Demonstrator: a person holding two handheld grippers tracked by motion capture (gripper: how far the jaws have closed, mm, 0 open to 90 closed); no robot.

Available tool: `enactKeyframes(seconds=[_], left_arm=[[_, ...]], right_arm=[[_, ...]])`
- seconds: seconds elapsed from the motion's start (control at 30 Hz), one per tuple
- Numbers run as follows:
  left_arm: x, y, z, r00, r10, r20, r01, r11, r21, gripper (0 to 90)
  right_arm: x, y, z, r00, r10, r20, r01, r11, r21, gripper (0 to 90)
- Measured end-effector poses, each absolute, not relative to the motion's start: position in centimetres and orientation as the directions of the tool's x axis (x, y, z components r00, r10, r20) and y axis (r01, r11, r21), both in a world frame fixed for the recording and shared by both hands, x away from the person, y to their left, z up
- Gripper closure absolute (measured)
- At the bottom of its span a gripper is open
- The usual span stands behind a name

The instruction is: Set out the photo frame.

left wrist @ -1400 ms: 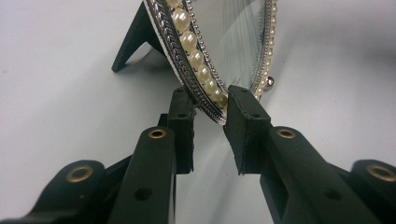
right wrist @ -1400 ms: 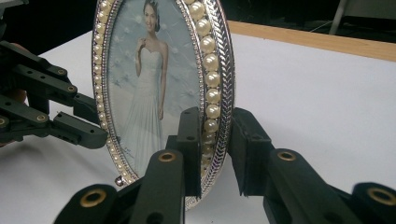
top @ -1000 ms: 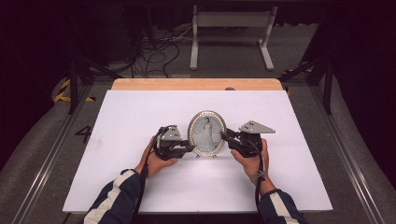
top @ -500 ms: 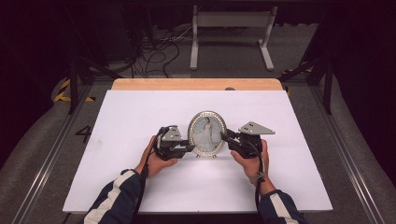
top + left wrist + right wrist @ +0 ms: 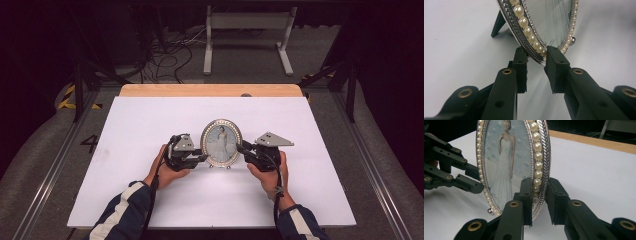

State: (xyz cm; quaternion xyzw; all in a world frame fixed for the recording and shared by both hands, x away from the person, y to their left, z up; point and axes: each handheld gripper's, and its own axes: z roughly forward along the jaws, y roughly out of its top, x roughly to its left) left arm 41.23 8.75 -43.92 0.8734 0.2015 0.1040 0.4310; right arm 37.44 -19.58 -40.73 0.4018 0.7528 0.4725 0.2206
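Frame (image 5: 221,142), an oval one with a pearl rim and a photo of a woman in a white dress, stands upright near the middle of the white table (image 5: 150,120), and I have it pinched from both sides. My left gripper (image 5: 534,56) has its jaws closed down on the frame's lower edge, one pad on the back and one against the pearls, though I cannot tell how firmly the back pad bears. My right gripper (image 5: 540,192) clamps the opposite edge the same way, jaws narrowed onto the rim. A dark strut (image 5: 497,23) props the frame from behind, and a small ball foot (image 5: 573,39) rests on the table.
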Motion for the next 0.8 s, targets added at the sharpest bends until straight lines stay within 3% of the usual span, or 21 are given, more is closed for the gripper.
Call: enactKeyframes(seconds=[0.53,0.8], left_arm=[[40.5,9.2,-42.9,0.882,0.469,0.052,0.241,-0.543,0.805,69.8],[40.0,9.1,-42.6,0.876,0.476,0.081,0.226,-0.552,0.803,66.7]], right_arm=[[37.0,-19.8,-40.7,-0.602,0.798,-0.026,0.372,0.309,0.875,72.4],[36.8,-19.9,-40.6,-0.626,0.777,-0.062,0.347,0.350,0.870,65.7]])
